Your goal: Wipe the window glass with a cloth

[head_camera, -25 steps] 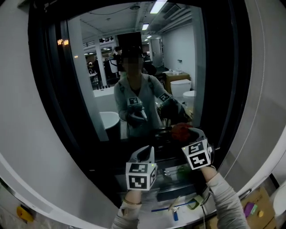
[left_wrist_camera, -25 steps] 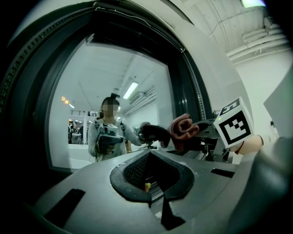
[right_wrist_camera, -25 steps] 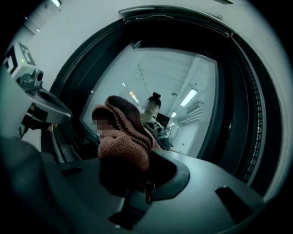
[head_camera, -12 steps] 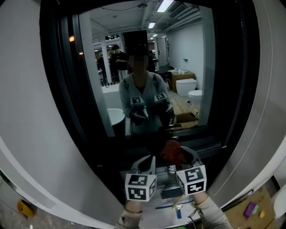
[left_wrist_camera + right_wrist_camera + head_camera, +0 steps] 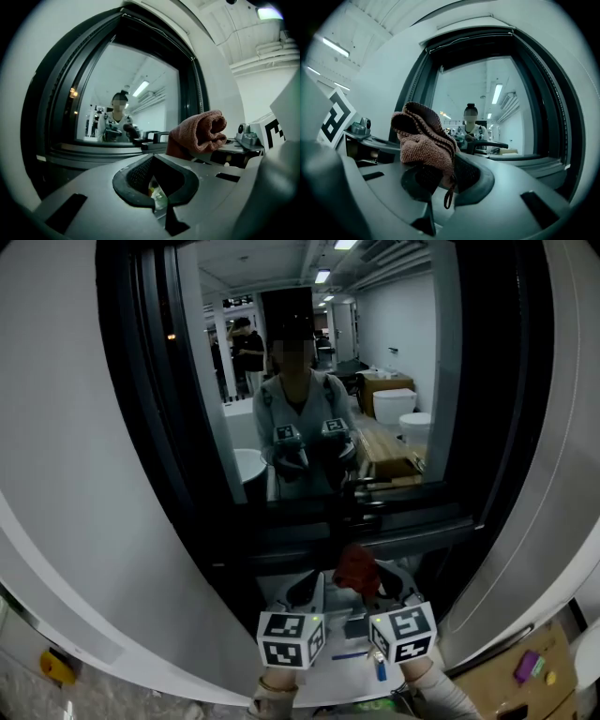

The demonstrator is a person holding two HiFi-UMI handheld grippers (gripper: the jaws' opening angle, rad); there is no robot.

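Window glass, dark-framed in a white wall, fills the far view | reddish-brown cloth bunched low, before the lower frame | my right gripper clamped on it | my left gripper just left, jaws together, nothing held

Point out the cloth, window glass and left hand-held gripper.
cloth (image 5: 425, 136), right gripper view, its bunched middle.
window glass (image 5: 403, 343), head view, the pane's upper right.
left hand-held gripper (image 5: 153, 187), left gripper view, between its fingertips.
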